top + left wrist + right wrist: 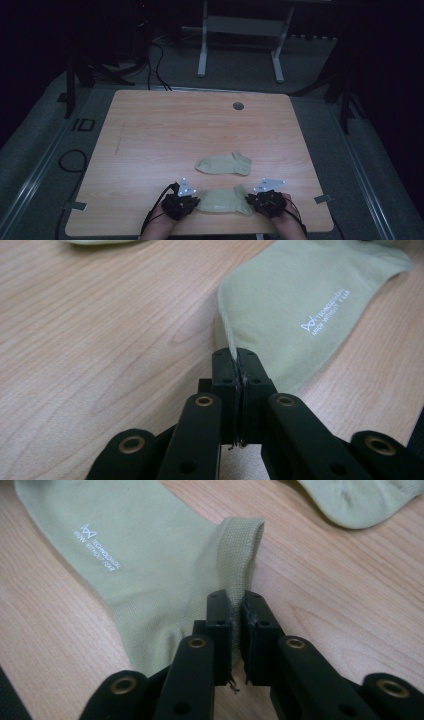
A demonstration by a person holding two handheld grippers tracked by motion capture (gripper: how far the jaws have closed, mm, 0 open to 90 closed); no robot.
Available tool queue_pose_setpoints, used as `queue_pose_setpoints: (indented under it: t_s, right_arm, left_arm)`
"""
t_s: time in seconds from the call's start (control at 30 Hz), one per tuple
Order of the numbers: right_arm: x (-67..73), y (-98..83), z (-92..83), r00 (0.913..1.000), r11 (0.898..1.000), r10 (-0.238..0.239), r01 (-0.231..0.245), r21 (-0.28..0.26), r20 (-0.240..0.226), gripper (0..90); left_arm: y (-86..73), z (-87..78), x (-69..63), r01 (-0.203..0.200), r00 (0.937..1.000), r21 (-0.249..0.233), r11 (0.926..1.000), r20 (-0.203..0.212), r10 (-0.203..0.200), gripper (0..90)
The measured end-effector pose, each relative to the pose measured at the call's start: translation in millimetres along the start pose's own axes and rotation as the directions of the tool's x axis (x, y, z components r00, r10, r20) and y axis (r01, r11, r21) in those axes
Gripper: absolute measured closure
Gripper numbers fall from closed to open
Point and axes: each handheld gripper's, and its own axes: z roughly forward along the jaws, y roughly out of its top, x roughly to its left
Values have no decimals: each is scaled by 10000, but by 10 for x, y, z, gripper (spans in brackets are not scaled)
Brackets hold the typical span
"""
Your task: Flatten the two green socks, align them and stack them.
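Two pale green socks lie on the wooden table [150, 130]. The near sock [222, 200] stretches flat between my two grippers close to the table's front edge. My left gripper [196, 201] is shut on its toe end; in the left gripper view the jaws pinch the sock's edge [231, 342], and white lettering shows on the sock [325, 312]. My right gripper [249, 200] is shut on the ribbed cuff [240, 555] at the other end, with the gripper [238, 605] pressed tight on the fabric. The second sock [224, 164] lies flat just beyond, untouched.
A round cable hole [238, 106] sits near the table's far edge. Dark floor with cables [155, 65] and a white desk frame [240, 45] lies beyond the table. Both forearms enter at the bottom edge.
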Motion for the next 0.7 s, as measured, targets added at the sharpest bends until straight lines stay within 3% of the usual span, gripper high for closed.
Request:
queue_pose_setpoints:
  t_s: [0.13,0.4,0.57,0.7]
  right_arm:
    - [16,28,-33,10000,9999,4,-4,135,-32,849]
    - [-8,299,-235,9993,9987,-372,371,-337,-26,849]
    - [-73,480,-345,9992,9972,-402,406,-627,86,849]
    - [-147,612,-427,9989,9954,-343,371,-889,322,849]
  left_arm:
    - [31,-40,-6,-8,10000,-129,9999,34,9,887]
    - [232,-261,103,168,9998,-713,9973,-89,-174,887]
    - [412,-374,168,82,9996,-993,9950,-258,-108,887]
    - [594,-430,216,-246,9989,-979,9949,-429,205,887]
